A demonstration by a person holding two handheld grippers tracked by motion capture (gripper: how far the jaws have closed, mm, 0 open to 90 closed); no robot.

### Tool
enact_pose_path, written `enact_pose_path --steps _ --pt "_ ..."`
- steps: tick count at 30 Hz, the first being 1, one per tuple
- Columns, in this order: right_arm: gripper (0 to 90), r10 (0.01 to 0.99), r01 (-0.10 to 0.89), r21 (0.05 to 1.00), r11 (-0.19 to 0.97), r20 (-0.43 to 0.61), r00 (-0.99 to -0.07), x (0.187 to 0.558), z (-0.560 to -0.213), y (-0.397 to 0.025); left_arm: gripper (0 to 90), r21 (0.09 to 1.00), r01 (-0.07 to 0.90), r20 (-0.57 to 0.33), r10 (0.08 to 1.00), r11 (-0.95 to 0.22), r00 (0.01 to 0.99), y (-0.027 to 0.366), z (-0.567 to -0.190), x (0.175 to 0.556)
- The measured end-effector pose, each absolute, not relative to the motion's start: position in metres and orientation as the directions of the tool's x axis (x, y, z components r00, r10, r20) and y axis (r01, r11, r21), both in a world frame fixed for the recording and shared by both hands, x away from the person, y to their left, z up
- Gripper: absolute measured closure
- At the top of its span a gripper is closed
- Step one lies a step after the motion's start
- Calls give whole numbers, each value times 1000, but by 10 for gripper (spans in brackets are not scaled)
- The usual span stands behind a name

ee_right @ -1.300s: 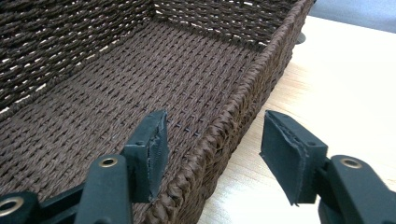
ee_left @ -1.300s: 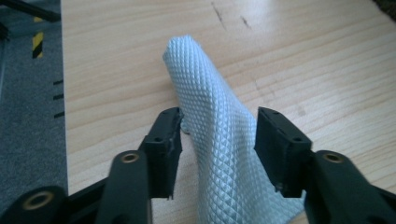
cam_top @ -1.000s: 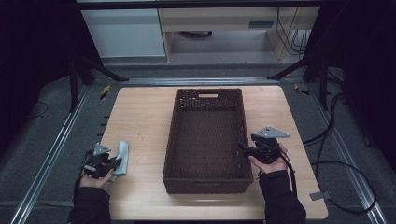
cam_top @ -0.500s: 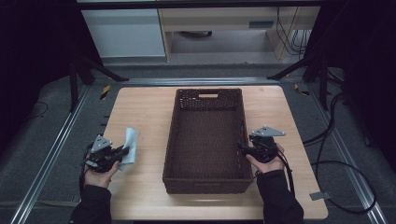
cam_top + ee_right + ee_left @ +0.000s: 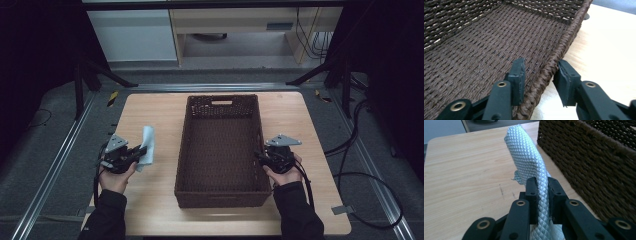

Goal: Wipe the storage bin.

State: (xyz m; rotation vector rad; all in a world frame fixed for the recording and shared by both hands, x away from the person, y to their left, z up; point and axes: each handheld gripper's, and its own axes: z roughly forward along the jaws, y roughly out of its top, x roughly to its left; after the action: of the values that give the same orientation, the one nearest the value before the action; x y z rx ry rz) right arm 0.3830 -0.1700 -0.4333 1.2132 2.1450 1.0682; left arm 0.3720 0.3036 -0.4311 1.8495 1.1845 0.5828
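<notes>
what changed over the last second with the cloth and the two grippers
The left gripper, shut on the pale cloth, has lifted it off the table and carried it a little forward and right, toward the basket; the cloth now stands up from the jaws. The right gripper stayed at the basket's right rim, its jaws either side of the rim. The basket did not move.

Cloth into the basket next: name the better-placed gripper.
Left. The left gripper is already shut on the cloth beside the wicker basket; the right gripper straddles the basket's rim, open.
</notes>
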Motion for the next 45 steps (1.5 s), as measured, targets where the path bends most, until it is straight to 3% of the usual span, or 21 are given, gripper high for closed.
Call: enact_pose_path --steps 8,30,39,45 --pt "683 846 496 812 306 7 -534 388 -434 -165 795 843 503 -66 890 -192 452 299 -431 394" --pt "688 800 476 818 322 33 -599 392 -434 -156 795 778 570 -30 890 -266 456 280 -463 462" --pt "686 800 475 819 322 33 -600 392 -435 -157 797 731 630 -88 880 -261 466 275 -487 479" --pt "685 800 475 819 322 33 -600 392 -435 -157 800 760 602 -105 868 -245 485 270 -476 476"
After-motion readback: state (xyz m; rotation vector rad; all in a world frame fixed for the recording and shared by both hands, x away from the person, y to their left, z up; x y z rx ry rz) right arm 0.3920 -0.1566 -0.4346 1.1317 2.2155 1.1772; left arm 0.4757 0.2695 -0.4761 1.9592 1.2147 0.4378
